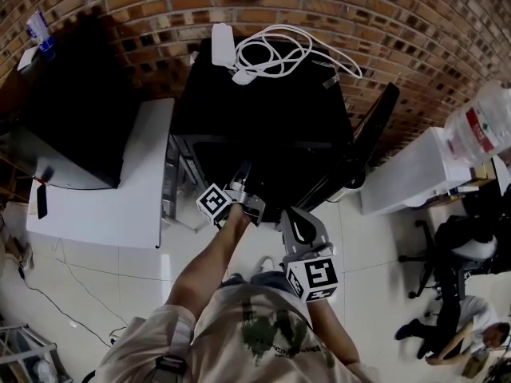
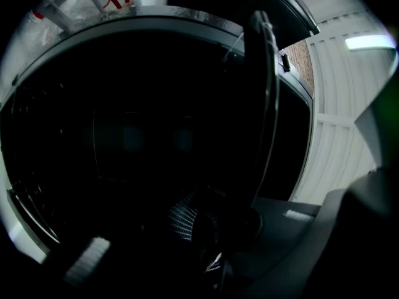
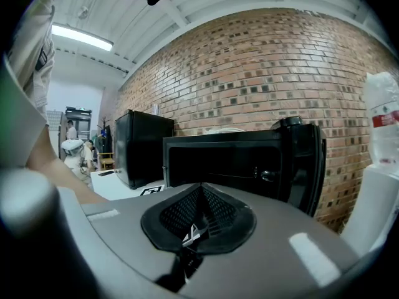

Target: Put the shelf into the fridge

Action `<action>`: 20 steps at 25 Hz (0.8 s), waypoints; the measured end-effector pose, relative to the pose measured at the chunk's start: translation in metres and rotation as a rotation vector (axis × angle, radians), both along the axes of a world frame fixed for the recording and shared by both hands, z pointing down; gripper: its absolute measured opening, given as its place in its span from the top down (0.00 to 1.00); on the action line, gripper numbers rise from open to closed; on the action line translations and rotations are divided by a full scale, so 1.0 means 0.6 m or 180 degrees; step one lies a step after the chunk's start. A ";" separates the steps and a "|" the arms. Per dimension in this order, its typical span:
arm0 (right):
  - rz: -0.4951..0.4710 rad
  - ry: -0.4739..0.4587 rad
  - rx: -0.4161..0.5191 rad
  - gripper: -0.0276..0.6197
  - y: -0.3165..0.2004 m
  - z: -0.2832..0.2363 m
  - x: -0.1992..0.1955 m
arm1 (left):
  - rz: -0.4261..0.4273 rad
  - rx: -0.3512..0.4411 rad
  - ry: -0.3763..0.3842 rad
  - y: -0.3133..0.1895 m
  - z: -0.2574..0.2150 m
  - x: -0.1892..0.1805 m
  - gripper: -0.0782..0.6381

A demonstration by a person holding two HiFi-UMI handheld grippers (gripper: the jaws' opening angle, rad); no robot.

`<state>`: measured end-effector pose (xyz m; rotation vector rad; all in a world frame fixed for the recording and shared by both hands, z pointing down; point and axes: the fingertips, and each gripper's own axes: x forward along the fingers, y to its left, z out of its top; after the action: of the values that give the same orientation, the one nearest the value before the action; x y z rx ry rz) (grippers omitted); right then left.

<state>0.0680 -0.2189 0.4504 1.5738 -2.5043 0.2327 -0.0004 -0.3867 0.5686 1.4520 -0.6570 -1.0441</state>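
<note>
The black fridge (image 1: 263, 110) stands against the brick wall with its door (image 1: 375, 126) swung open to the right. My left gripper (image 1: 242, 175) reaches into the dark opening. In the left gripper view its jaws (image 2: 199, 226) look shut, and the dark hides whether anything thin sits between them. The inside of the fridge (image 2: 124, 136) fills that view, with thin wire lines (image 2: 28, 213) at the lower left; I cannot make out the shelf for certain. My right gripper (image 1: 289, 214) hangs in front of the fridge (image 3: 230, 161), shut (image 3: 198, 220) and holding nothing.
A white cable and adapter (image 1: 271, 54) lie on the fridge top. A metal frame (image 1: 172, 178) stands between the fridge and a white table (image 1: 120, 190) bearing a black box (image 1: 76, 126). A water bottle (image 1: 479, 126) stands at right. A seated person (image 1: 463, 246) is at far right.
</note>
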 end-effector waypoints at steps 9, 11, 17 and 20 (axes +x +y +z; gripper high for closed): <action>0.0017 -0.0092 0.0007 0.96 -0.031 0.004 -0.013 | -0.0051 0.0013 -0.0025 -0.031 0.002 0.003 0.86; 0.0044 -0.0097 0.0024 0.96 -0.045 0.006 -0.010 | -0.0056 0.0028 0.0002 -0.037 -0.004 0.005 0.86; 0.0091 -0.0125 0.0031 0.96 -0.076 0.010 -0.005 | -0.0078 0.0034 -0.0153 -0.054 0.006 0.001 0.86; 0.0071 -0.0116 0.0012 0.96 -0.078 0.011 -0.009 | -0.0093 -0.0015 -0.0207 -0.063 0.010 -0.001 0.86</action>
<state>0.0628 -0.2656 0.4570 1.6142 -2.5169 0.2623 -0.0011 -0.4245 0.5746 1.4813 -0.7286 -1.0207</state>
